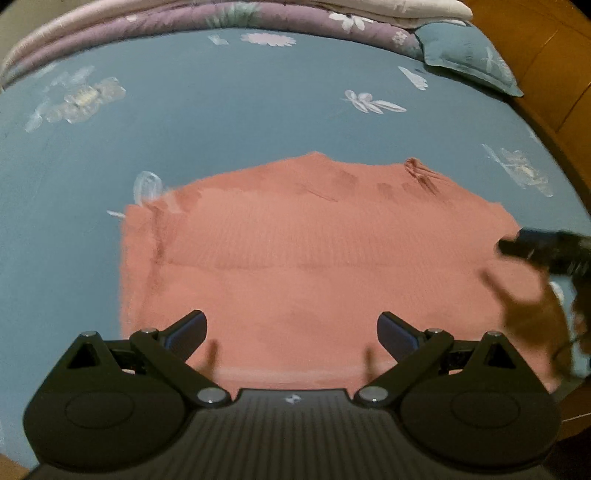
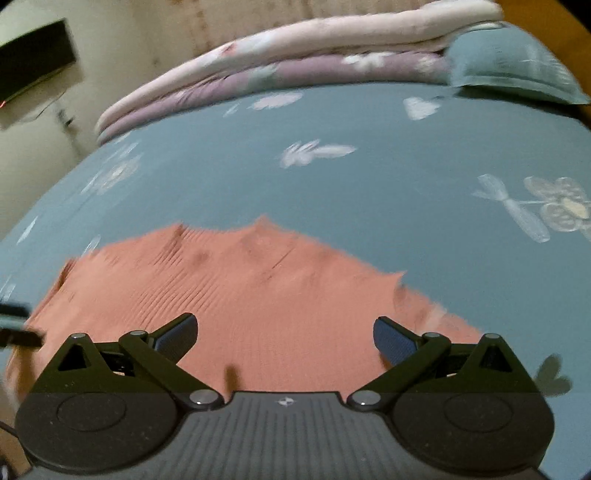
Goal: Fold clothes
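A salmon-pink knitted garment [image 1: 295,254] lies flat on the blue floral bedsheet [image 1: 221,118], partly folded. It also shows in the right wrist view [image 2: 258,302]. My left gripper [image 1: 291,328] is open and empty, hovering above the garment's near part. My right gripper [image 2: 284,336] is open and empty above the garment's near right part. The right gripper shows blurred at the garment's right edge in the left wrist view [image 1: 546,247]. The left gripper's tip shows at the left edge of the right wrist view [image 2: 14,325].
Folded quilts [image 1: 221,18] in pink and purple lie along the far side of the bed, with a blue pillow [image 1: 469,55] at the far right. A wooden bed frame [image 1: 554,74] runs along the right. A wall and a dark box [image 2: 33,59] are at the left.
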Tool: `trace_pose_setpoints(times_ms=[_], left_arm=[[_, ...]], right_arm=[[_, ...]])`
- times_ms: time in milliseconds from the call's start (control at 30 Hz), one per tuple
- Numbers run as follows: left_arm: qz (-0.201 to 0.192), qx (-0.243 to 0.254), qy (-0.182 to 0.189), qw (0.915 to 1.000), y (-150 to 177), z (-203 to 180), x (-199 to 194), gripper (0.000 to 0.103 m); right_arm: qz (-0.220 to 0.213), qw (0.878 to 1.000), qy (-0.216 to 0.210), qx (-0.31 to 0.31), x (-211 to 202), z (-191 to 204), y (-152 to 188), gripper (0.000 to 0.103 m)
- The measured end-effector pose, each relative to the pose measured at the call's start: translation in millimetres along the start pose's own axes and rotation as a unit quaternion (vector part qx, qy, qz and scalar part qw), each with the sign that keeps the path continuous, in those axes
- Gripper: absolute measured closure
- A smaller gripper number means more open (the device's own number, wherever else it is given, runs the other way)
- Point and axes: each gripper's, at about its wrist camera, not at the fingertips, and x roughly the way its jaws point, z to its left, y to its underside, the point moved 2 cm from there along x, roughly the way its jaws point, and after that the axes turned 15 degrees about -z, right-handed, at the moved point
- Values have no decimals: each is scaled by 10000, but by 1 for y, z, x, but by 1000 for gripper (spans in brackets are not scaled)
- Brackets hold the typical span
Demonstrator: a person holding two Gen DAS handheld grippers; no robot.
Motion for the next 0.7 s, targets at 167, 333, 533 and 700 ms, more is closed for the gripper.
trace_pose_setpoints(times_ms=[167,333,533,700], left_arm=[[267,-288,-53,9992,18,8,20,5],[-55,-379,139,9992,8,28,-9,5],[-189,-586,162,9980,2,73,-23,5],[-91,-847,404,9955,3,105,-15,5]], right_arm=[[326,9988,219,-292,6,14,22,0],[340,9987,324,-198,-1,15,22,0],[208,9990,401,-22,-15,32,19,0],[156,9992,371,52,-15,56,14,0]])
